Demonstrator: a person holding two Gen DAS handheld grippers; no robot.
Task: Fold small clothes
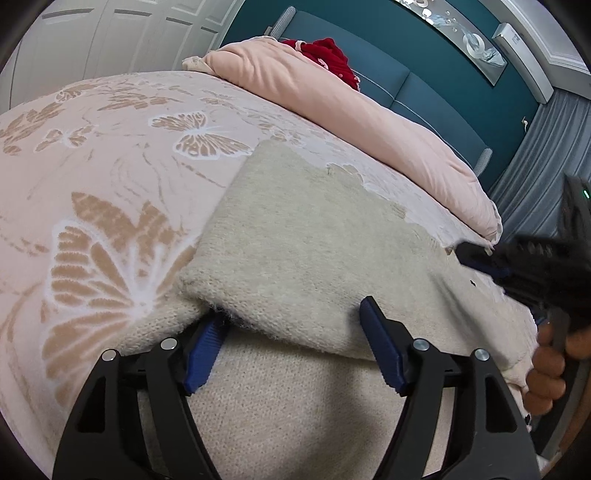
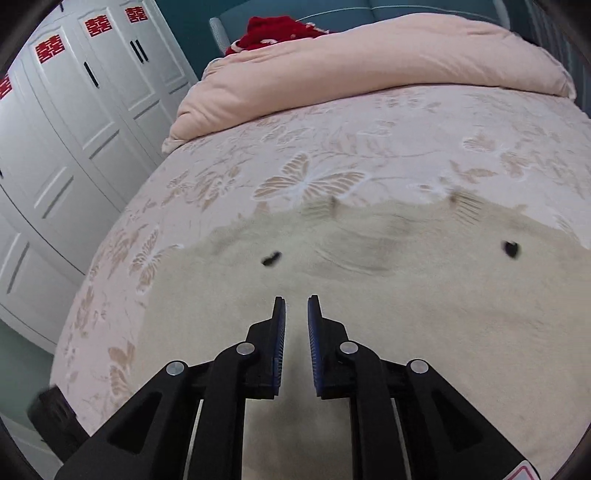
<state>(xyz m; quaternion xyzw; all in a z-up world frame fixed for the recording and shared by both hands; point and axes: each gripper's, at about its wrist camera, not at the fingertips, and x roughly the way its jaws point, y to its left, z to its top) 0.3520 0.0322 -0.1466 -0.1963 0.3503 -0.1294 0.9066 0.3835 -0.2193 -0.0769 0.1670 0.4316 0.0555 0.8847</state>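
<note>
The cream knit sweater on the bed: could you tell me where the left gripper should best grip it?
Probably the cream knit sweater's folded-over edge, where a fuzzy doubled lip rises off the layer beneath. The left gripper already straddles it, jaws open, from the near side; come in low.

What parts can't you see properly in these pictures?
- Left view: the left gripper has one finger tucked under a sweater fold, hiding its tip.
- Left view: the right gripper is blurred and cut off by the edge.
- Right view: the sweater's black spots are too blurred to identify.
- Both views: the red cloth is mostly hidden behind the duvet.
</note>
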